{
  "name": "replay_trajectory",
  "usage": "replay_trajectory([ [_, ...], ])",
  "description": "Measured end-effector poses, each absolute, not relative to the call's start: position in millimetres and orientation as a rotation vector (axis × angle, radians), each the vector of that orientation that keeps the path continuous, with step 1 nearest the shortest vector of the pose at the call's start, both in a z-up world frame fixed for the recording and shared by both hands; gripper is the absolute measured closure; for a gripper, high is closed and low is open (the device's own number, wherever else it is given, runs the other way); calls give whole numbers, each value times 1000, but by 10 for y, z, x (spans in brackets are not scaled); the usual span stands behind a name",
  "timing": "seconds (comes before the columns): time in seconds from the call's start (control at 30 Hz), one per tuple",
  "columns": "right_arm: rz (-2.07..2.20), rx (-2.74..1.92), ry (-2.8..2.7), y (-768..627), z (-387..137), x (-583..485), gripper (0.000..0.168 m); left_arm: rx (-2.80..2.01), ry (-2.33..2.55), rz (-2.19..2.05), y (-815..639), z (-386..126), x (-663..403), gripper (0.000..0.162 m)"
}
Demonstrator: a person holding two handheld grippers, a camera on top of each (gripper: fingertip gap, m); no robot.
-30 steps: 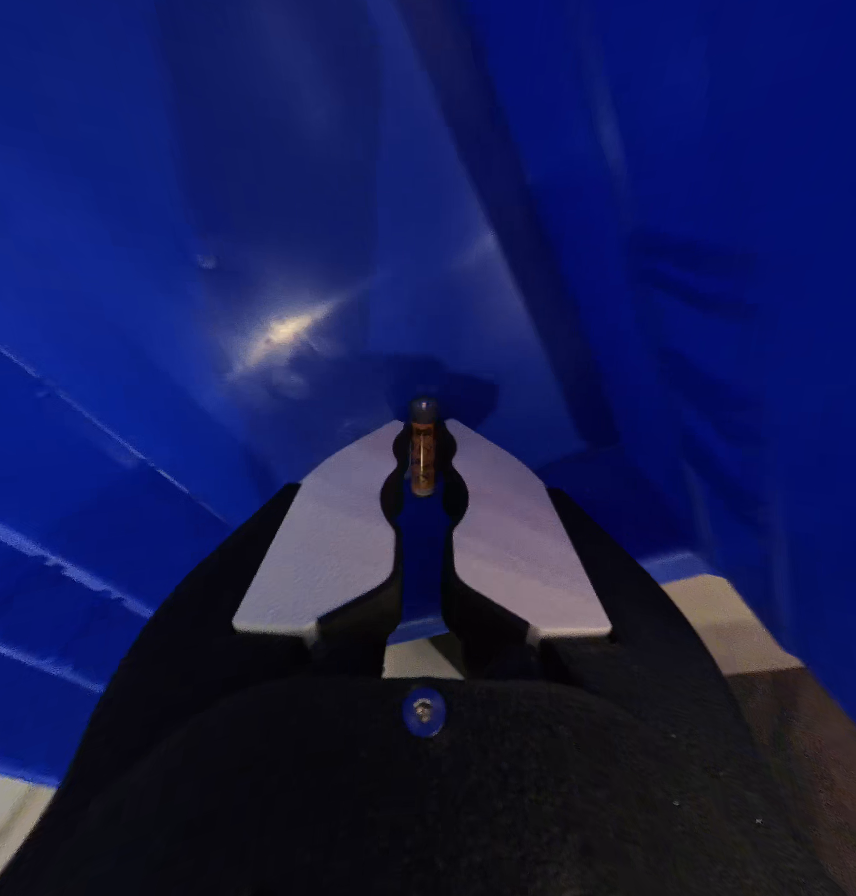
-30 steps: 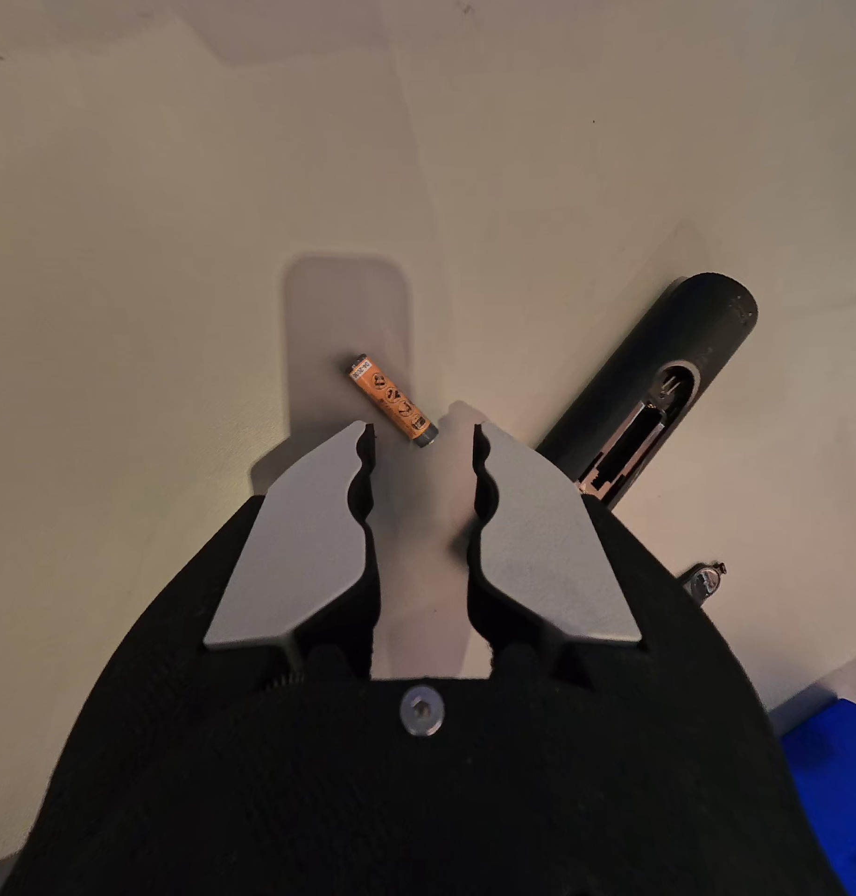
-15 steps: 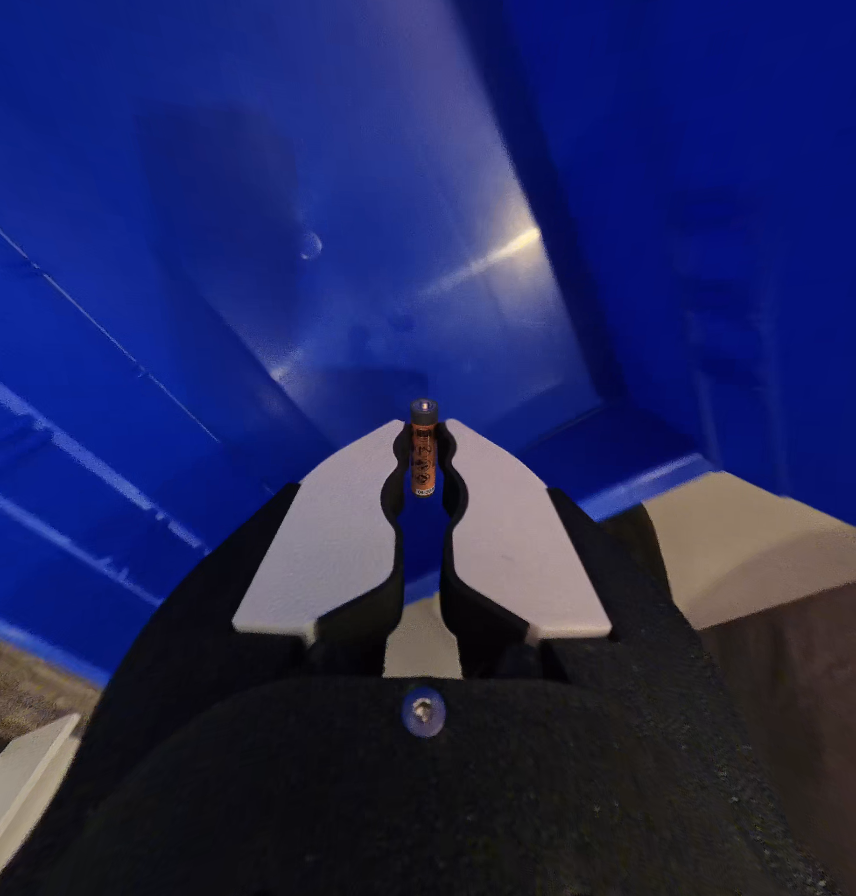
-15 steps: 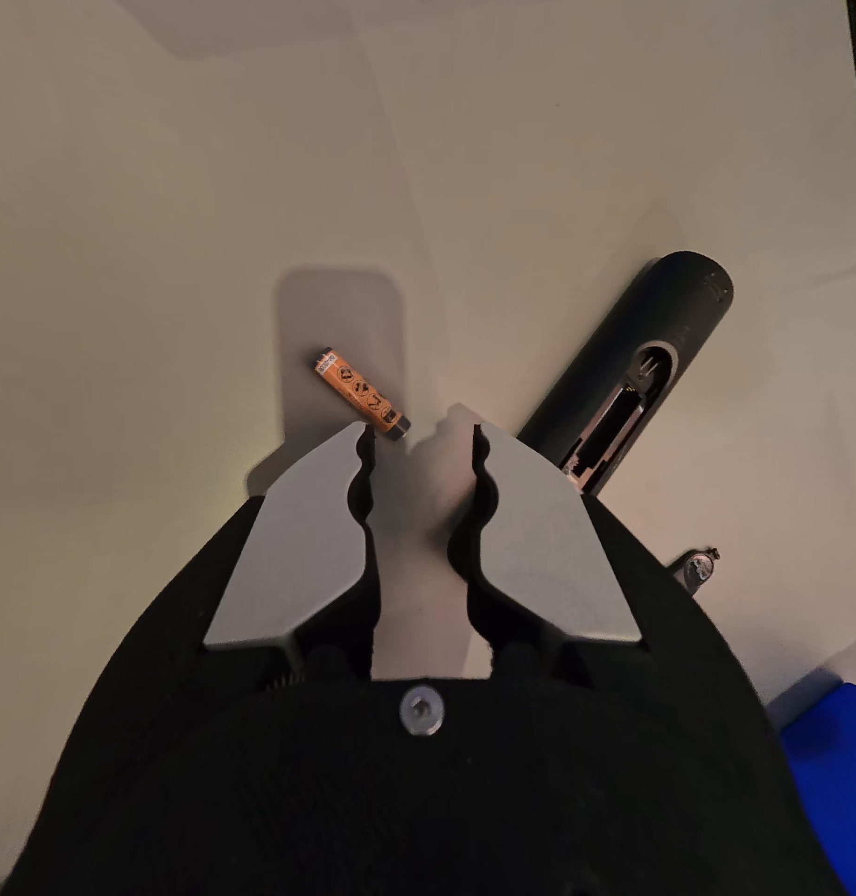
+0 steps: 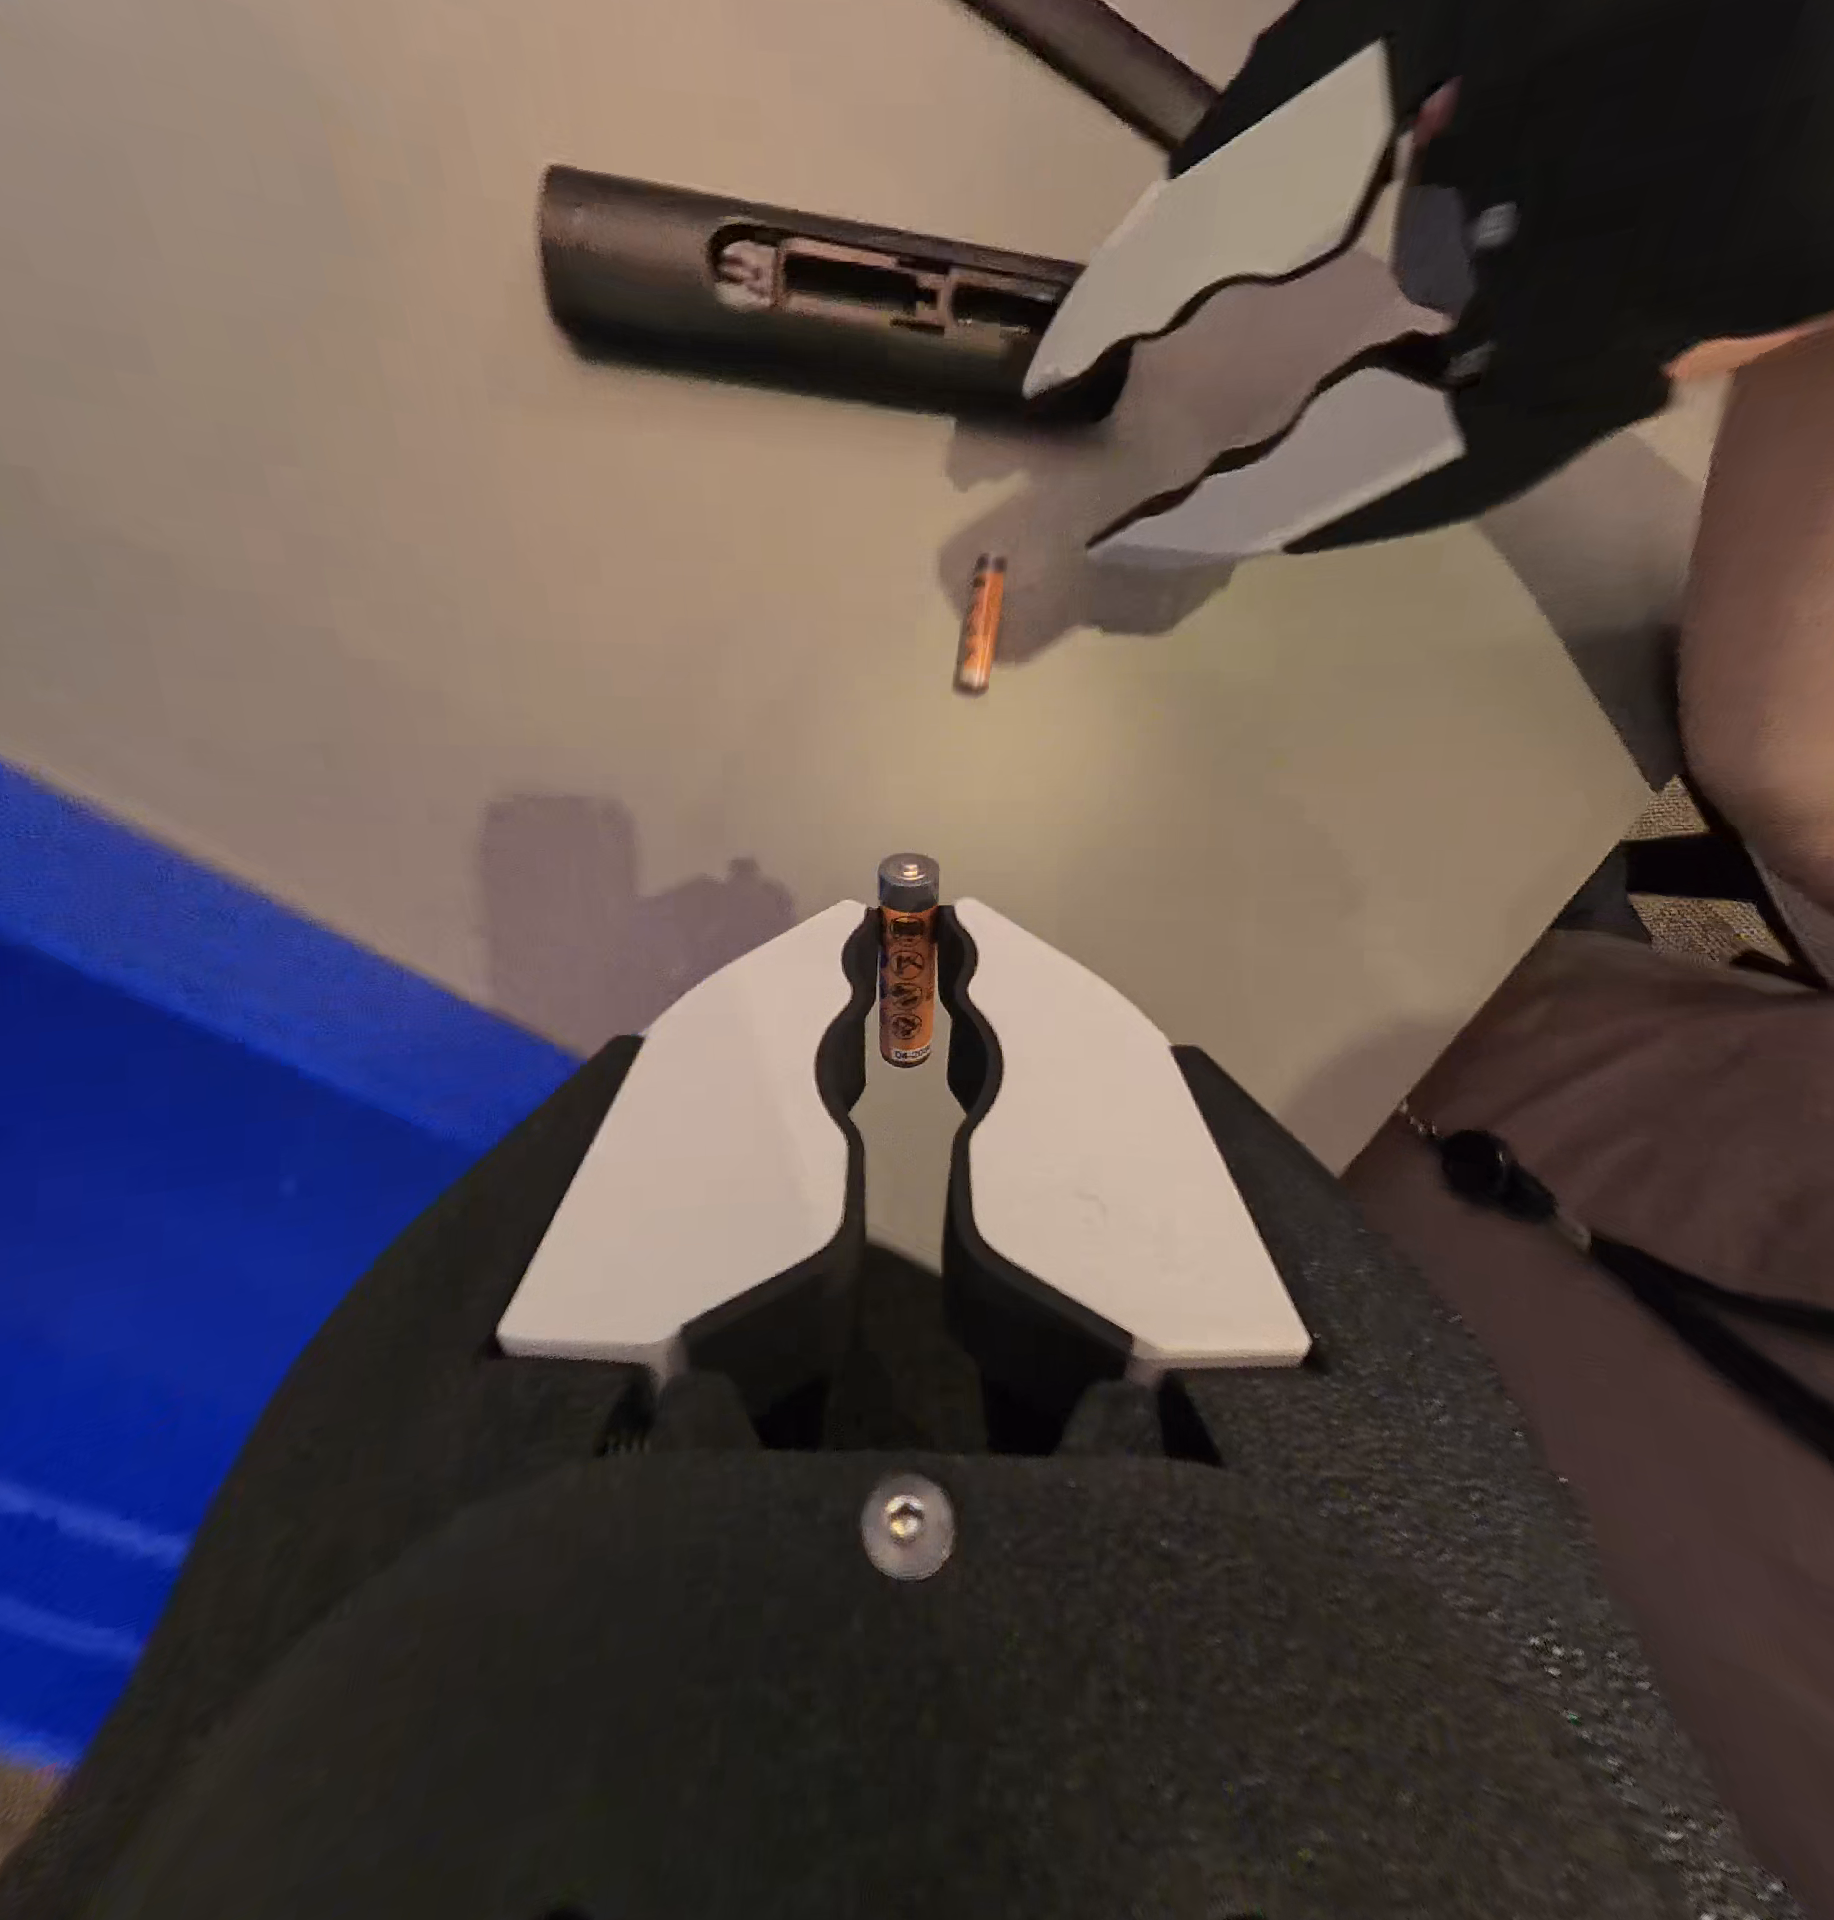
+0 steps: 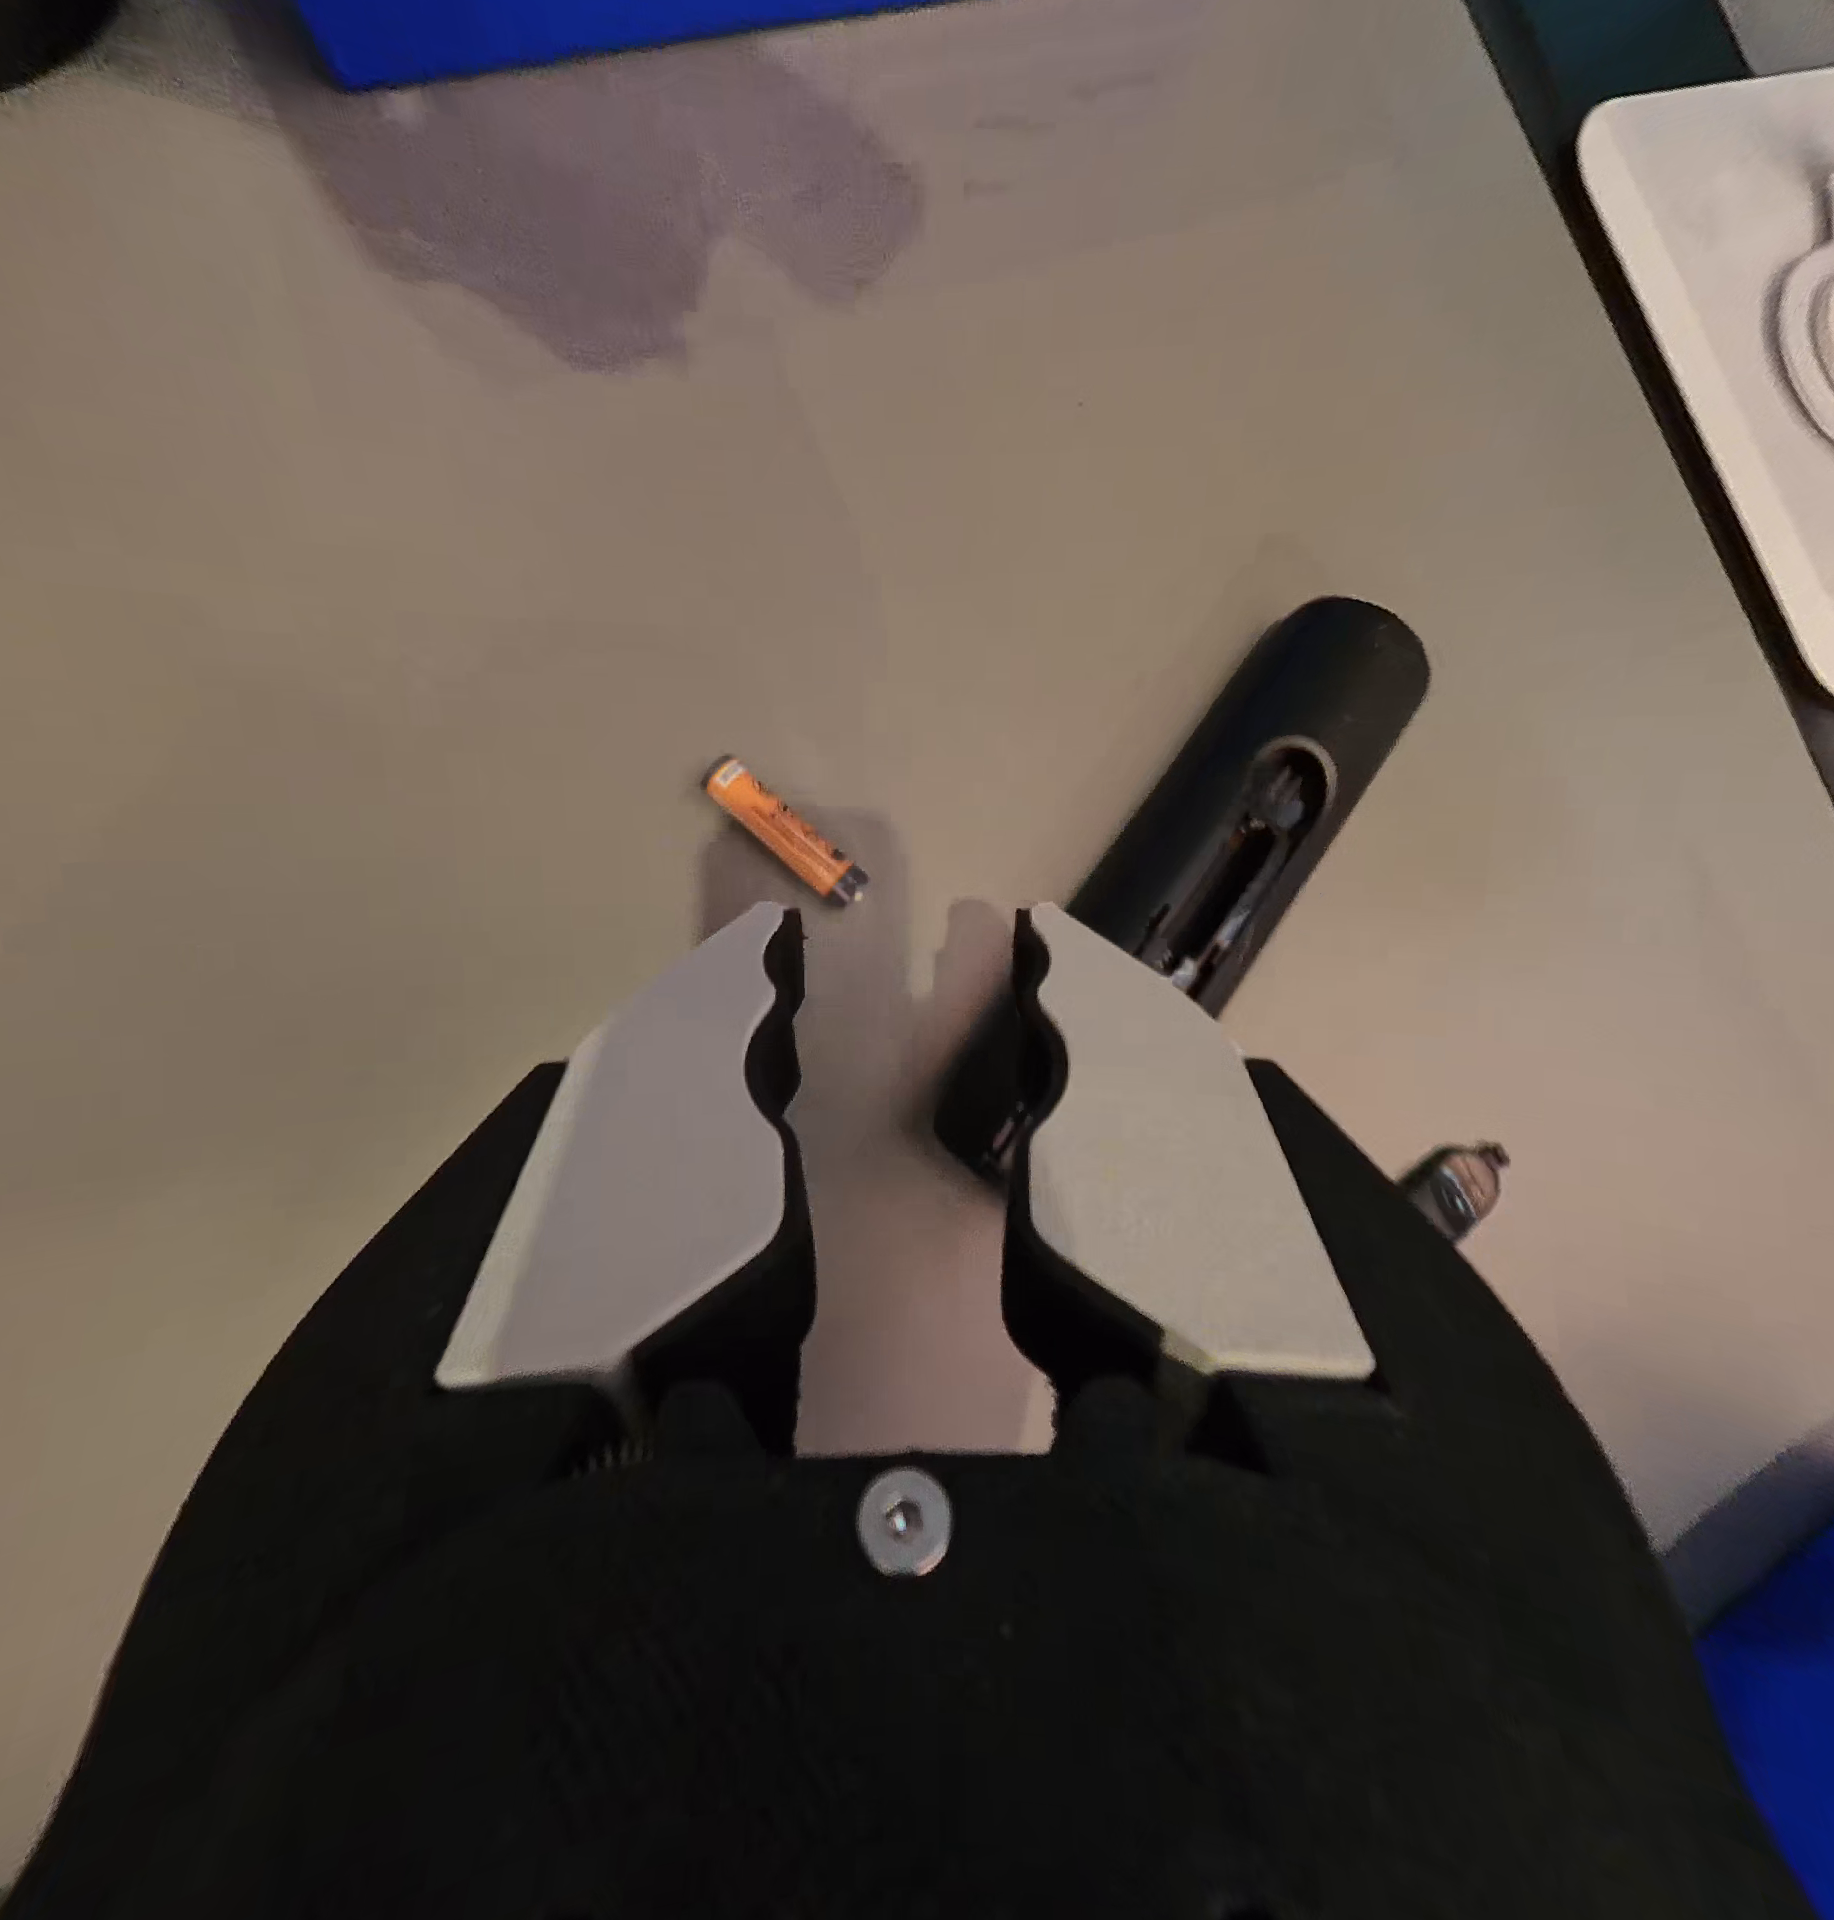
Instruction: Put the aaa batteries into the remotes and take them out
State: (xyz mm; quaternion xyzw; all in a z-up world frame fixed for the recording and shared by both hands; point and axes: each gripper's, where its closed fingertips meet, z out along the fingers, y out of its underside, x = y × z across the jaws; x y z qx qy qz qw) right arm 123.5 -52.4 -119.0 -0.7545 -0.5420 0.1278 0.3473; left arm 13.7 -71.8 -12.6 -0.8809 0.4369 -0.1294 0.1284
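Observation:
My left gripper point(image 5: 907, 914) is shut on an orange AAA battery point(image 5: 907, 977), held upright above the table, its tip sticking out past the fingertips. A black remote point(image 5: 788, 296) lies on the table ahead with its battery bay open and empty. A second orange battery point(image 5: 977, 636) lies loose on the table between us. My right gripper point(image 6: 902, 920) is open and empty, hovering just above the table; the loose battery point(image 6: 786, 833) lies just ahead of its left finger and the remote point(image 6: 1256, 821) runs under its right finger. The right gripper also shows in the left wrist view point(image 5: 1058, 457).
A blue bin point(image 5: 165, 1143) stands at my left, with its edge also showing in the right wrist view point(image 6: 580, 31). A white tray point(image 6: 1744, 343) sits beyond the table's right edge. A small dark metal piece point(image 6: 1458, 1184) lies by the remote. A person's arm point(image 5: 1786, 623) is at right.
My left gripper has come out of the blue bin with the battery and now faces the table and remote. My right gripper has risen and pulled back a little, staying open.

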Motion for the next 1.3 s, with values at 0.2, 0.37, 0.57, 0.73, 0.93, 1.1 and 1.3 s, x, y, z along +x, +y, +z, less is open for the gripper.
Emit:
replay_trajectory([
  [0.2,359,-2012,-1337,-695,-1181,1539,128,-2675,1268,-389,-395,-1066,527,152],
  [0.37,411,-2013,-1325,-892,-1238,1615,128,-2678,1337,-230,-248,-1411,592,152],
  [0.57,461,-1962,-1379,-1011,-1344,1427,128,-2697,1404,-189,-209,-1584,635,152],
  [0.73,443,-1963,-1414,-1003,-1442,1379,128,-2684,1406,-218,-204,-1638,645,149],
  [0.93,460,-1965,-1360,-945,-1427,1402,128,-2639,1361,-219,-125,-1591,645,122],
  [1.1,444,-1930,-1329,-906,-1398,1359,128,-2578,1291,-198,-67,-1450,570,108],
  [1.3,396,-1940,-1288,-821,-1380,1367,128,-2378,1072,-299,-24,-917,482,110],
])
